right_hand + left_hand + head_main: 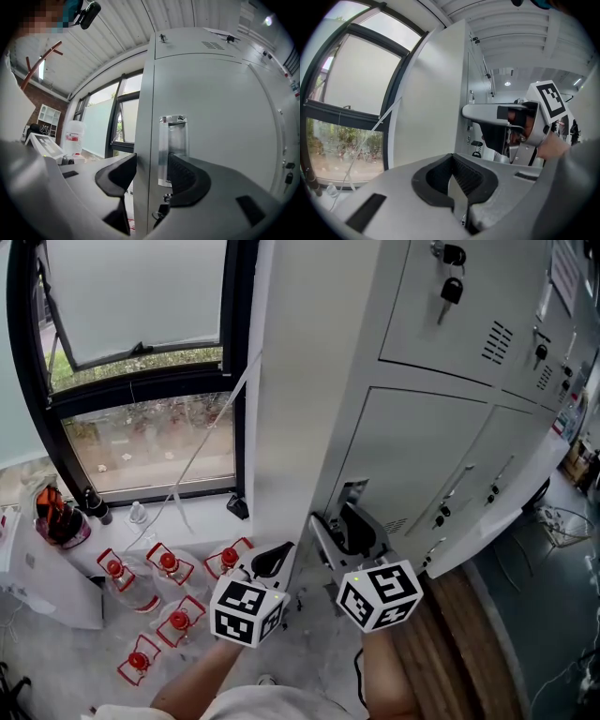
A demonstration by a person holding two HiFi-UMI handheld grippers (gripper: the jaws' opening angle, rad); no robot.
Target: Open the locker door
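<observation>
The left gripper (274, 559) hangs idle just left of the right gripper (352, 532), facing the locker's bare side wall (300, 381). Its fingers are pressed together with nothing between them. The right gripper's fingers are spread and straddle the left edge of the locker door (220, 122). The left finger stands off the side wall. The right finger sits over the chrome handle (172, 140) recessed in the door, and neither pad looks to be pressing. A key (161, 211) hangs in the lock just below the right finger.

The door looks flush with its frame, so the pull seems not to have begun. Closing from here might clamp the locker's corner rather than the handle's lip, and a pull would then slide off the smooth chrome. If the lock is unturned, a hard tug would only jerk the fingers free. The door's free edge could also clip the left gripper as it swings out.
</observation>
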